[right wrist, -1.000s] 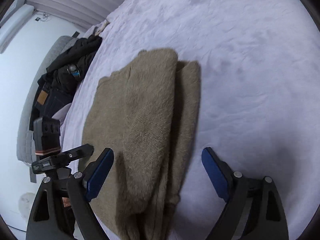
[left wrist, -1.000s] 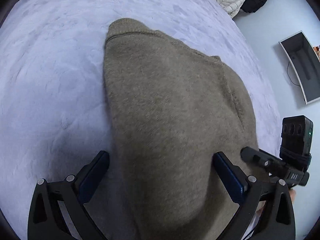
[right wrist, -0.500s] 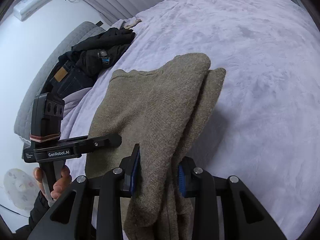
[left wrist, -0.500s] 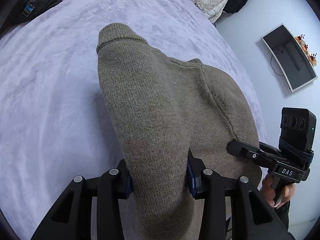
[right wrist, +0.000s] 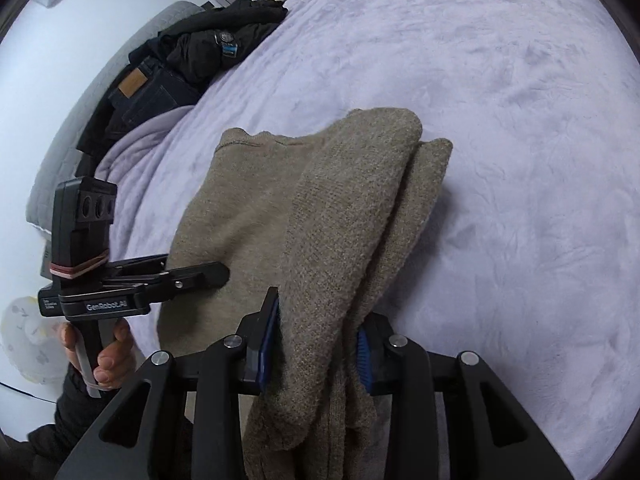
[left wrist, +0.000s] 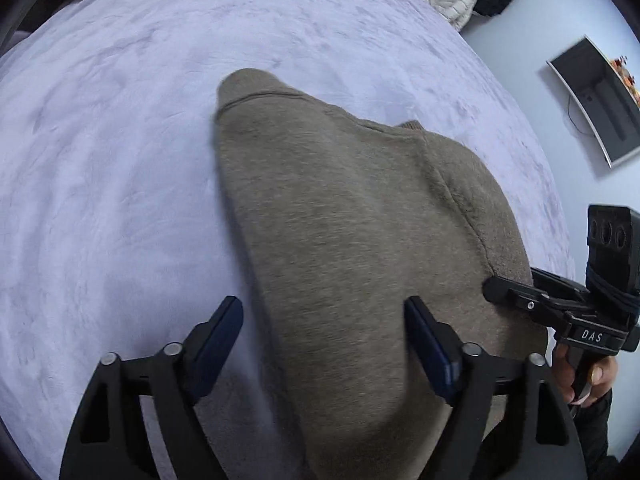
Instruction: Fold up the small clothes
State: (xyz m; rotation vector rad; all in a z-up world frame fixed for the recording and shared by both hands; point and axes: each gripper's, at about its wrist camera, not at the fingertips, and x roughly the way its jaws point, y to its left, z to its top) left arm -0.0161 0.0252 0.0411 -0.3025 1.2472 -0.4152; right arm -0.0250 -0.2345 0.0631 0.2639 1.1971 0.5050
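The brown knitted sweater (left wrist: 352,248) lies on a bed covered with a pale lilac blanket (left wrist: 120,200), and it is already folded lengthwise, with one narrow end pointing away from the cameras. In the left wrist view, the left tool (left wrist: 324,340) has its two dark blue pads spread wide apart, one on each side of the near part of the sweater, and neither pad presses the cloth. In the right wrist view, the right tool (right wrist: 316,344) is closed on a thick folded ridge of the sweater (right wrist: 320,216), and the fabric is pinched between both blue pads and hangs down below them. The rest of the sweater spreads to the left of this ridge and rests on the blanket. From the right wrist view the left tool (right wrist: 192,276) is seen just beside the sweater's left edge, held by a hand (right wrist: 100,356). A pile of dark clothes (right wrist: 192,52) lies at the far edge of the bed, well apart from the sweater. In the left wrist view a monitor (left wrist: 596,100) is visible beside the bed.
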